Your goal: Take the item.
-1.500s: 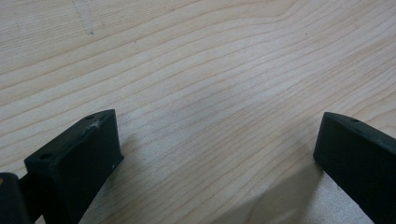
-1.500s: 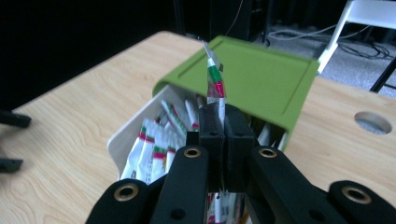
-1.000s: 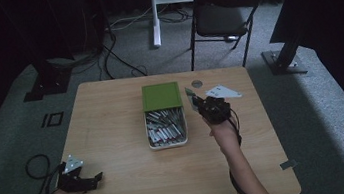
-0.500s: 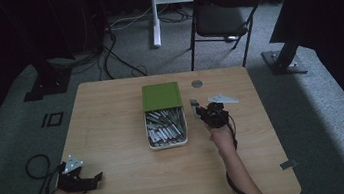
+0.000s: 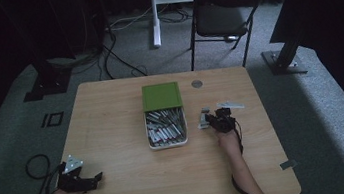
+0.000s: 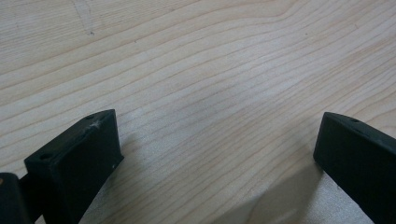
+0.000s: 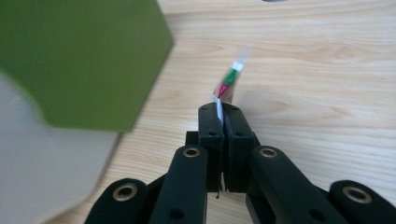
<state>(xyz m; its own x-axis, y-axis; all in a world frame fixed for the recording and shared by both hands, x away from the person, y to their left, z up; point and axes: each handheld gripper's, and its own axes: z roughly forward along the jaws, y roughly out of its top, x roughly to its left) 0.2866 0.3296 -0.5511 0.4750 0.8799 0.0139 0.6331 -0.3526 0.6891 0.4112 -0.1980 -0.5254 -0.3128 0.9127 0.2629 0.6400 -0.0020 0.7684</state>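
Packet [image 7: 228, 84] (thin, pinched by right gripper [image 7: 223, 111]) points lengthwise beyond fingertips.

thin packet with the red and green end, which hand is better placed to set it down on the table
Right. The right hand-held gripper is shut on the thin packet with the red and green end, beside the white tray with the green lid. The left hand-held gripper sits open at the near left corner.

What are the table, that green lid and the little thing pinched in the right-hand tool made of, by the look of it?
Table: pale wood or wood-look laminate, matt, with clear grain lines.
Green lid: probably plastic, since it is one even olive colour with a smooth surface; painted metal is possible.
Packet in the right gripper: thin printed film or paper, going by its flat edge and its green, red and white print; it is blurred.
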